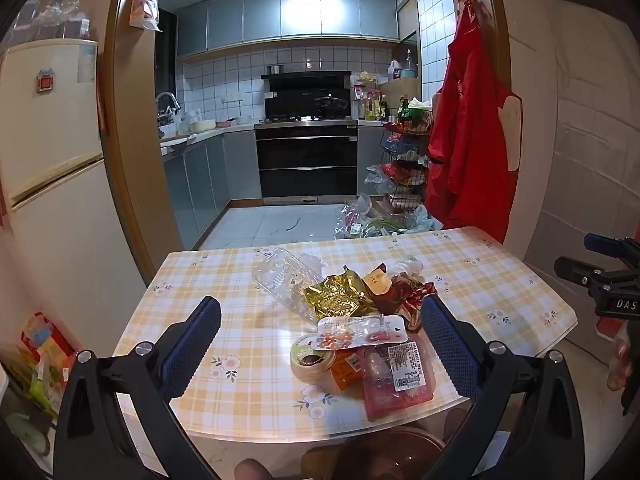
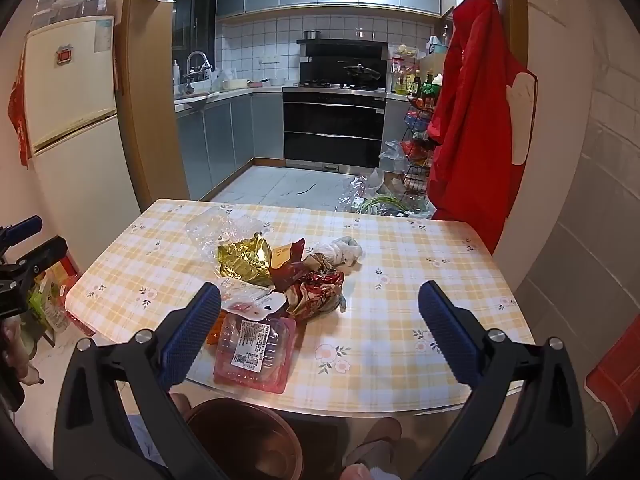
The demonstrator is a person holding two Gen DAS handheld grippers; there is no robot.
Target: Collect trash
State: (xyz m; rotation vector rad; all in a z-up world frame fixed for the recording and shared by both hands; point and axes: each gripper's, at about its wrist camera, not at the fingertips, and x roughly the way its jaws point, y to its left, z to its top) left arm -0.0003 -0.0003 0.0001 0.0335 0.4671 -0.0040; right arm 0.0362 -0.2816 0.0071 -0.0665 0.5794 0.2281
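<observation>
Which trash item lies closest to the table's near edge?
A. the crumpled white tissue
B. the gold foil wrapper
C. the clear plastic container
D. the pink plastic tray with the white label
D: the pink plastic tray sits nearest the near edge of the table, while the gold foil wrapper, the tissue and the clear container lie farther back.

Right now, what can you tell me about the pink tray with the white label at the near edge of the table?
The pink tray is a shallow rectangular pack of clear, glossy pink plastic with a clear film top. A white printed label with a barcode sits on it; the text is too small to read. It lies flat at the near edge of the table, just above a brown bin below. Its far end is tucked under a white blister card, and an orange wrapper lies against its left side. Neither set of tongs touches it.
</observation>
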